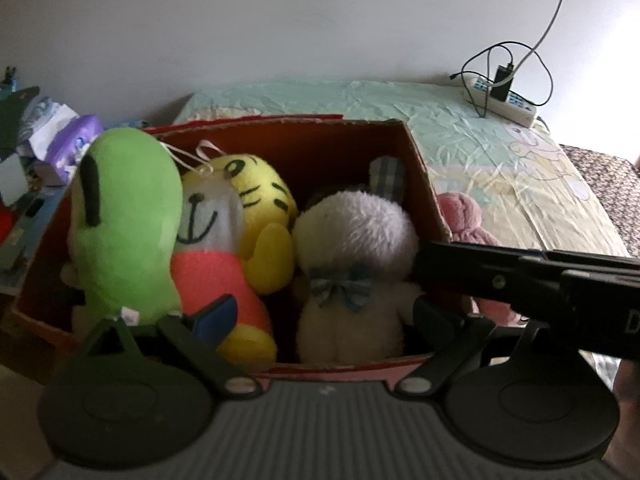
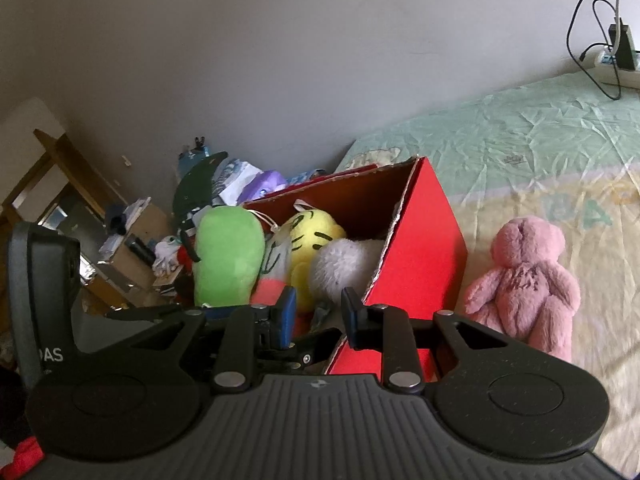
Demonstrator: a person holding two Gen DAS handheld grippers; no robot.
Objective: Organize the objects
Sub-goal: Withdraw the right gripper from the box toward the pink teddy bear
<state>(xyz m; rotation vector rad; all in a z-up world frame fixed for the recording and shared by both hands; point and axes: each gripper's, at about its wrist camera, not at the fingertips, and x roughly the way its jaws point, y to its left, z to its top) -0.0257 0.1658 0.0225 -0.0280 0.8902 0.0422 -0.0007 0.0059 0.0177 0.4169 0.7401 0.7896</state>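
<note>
An open red cardboard box point(image 1: 424, 184) stands on the bed with several plush toys packed inside. They include a green one point(image 1: 128, 224), a yellow tiger point(image 1: 256, 196) and a fluffy white one point(image 1: 352, 240). My left gripper point(image 1: 324, 316) is open wide over the box's near wall, with the white toy's lower body showing between its fingers, untouched by the pads. A pink plush bear point(image 2: 524, 280) sits on the sheet just right of the box point(image 2: 420, 248). My right gripper point(image 2: 319, 312) hovers at the box's near corner, shut, with nothing seen in it. Its black body point(image 1: 540, 280) crosses the left wrist view.
A white power strip point(image 1: 504, 98) with a charger and looped cables lies at the far corner of the bed point(image 1: 480, 152). Left of the box is a pile of bags and clutter point(image 2: 224, 184), with wooden furniture point(image 2: 60, 168) beyond it. A plain wall runs behind.
</note>
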